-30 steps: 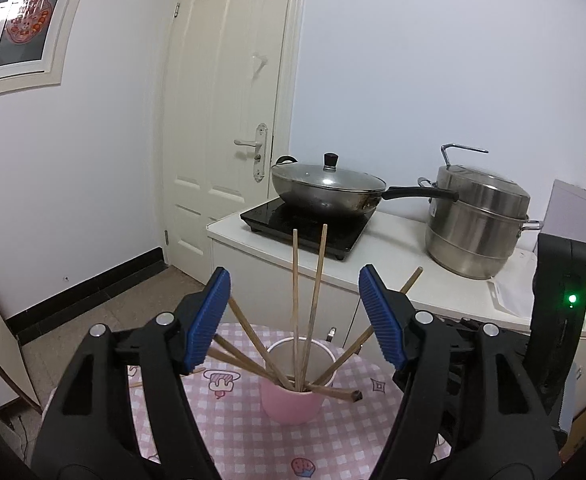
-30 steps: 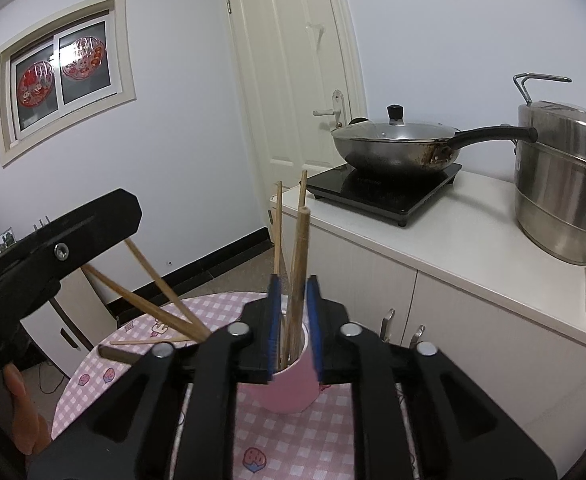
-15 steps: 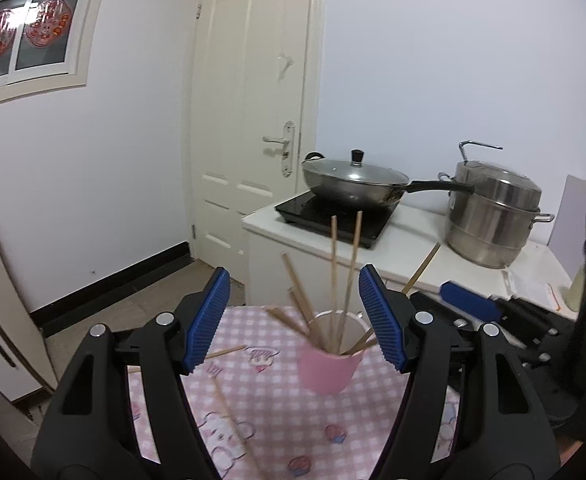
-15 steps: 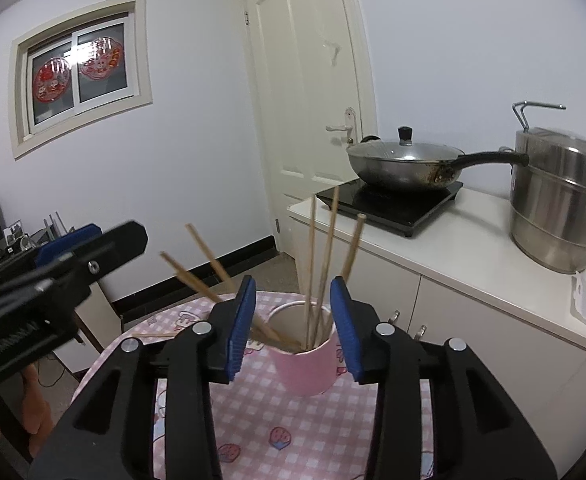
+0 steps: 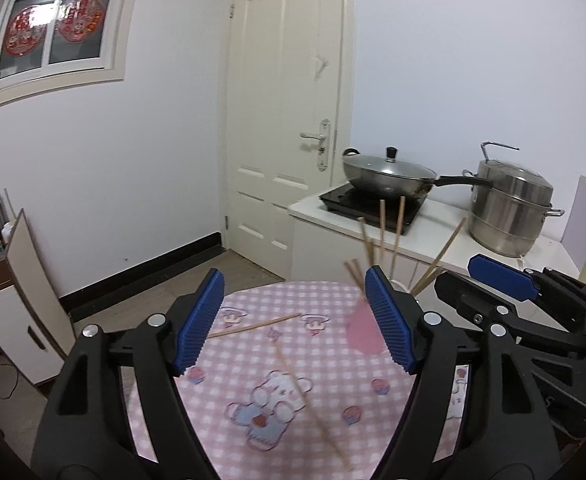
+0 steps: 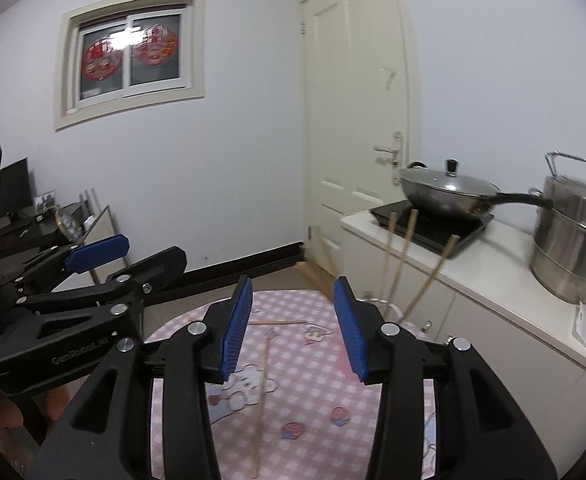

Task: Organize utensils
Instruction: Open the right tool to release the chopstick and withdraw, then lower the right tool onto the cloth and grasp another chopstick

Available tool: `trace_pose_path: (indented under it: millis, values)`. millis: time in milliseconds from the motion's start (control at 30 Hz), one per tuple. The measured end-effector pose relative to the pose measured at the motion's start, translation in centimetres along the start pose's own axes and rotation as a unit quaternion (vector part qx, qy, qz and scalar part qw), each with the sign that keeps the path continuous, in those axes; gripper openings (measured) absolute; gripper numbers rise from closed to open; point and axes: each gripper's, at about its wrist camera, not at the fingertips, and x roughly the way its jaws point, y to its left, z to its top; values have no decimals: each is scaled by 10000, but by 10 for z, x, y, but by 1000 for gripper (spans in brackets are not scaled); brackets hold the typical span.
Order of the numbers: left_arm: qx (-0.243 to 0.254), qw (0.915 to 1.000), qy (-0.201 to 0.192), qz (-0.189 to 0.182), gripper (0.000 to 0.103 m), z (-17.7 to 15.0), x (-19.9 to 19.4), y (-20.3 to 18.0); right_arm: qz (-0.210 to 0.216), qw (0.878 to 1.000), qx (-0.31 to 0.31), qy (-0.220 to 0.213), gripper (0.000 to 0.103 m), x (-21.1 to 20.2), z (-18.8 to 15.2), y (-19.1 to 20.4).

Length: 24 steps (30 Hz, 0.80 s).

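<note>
- Left wrist view: I am holding my left gripper (image 5: 295, 316) with its blue pads spread wide, nothing between them.
- Same view: the pink cup (image 5: 363, 330) is standing on the checked tablecloth (image 5: 253, 360), partly hidden behind my right-hand pad; several wooden chopsticks (image 5: 381, 228) are leaning out of it at different angles.
- Same view: two loose chopsticks are lying on the cloth, one short piece (image 5: 255, 324) near the far edge, one long one (image 5: 309, 396) running diagonally toward me.
- Same view: my right gripper (image 5: 501, 282) is showing at the right, apart from the cup.
- Right wrist view: I am keeping my right gripper (image 6: 293, 324) parted too, holding nothing.
- Same view: the cup (image 6: 409, 330) is sitting just behind my right pad, its chopsticks (image 6: 403, 256) fanning upward.
- Same view: the same two stray chopsticks are lying on the cloth, the long one (image 6: 261, 396) pointing between my pads, the short one (image 6: 281, 322) beyond it.
- Background: a lidded wok (image 6: 449, 194) and a steel steamer pot (image 6: 573, 252) are sitting on the counter.
- Progress, as I judge it: most chopsticks are already in the cup; two are remaining to be collected.
</note>
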Motion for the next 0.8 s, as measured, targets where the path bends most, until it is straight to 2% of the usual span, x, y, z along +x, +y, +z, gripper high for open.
trace_pose_path:
  millis: [167, 267, 400, 600, 800]
  values:
    - [-42, 9995, 198, 261, 77, -8, -3, 30, 205, 9994, -210, 204, 41, 12, -1, 28]
    - [-144, 9978, 453, 452, 77, -17, 4, 54, 300, 9984, -293, 385, 41, 24, -7, 40]
    - [-263, 9955, 785, 467, 77, -30, 19, 77, 426, 9956, -411, 731, 41, 49, -17, 55]
    - [-187, 9901, 1282, 538, 77, -51, 51, 97, 449, 9889, -561, 1302, 41, 92, -34, 74]
    - [-41, 9818, 1839, 478, 77, -67, 98, 110, 347, 9758, -541, 2088, 41, 155, -64, 68]
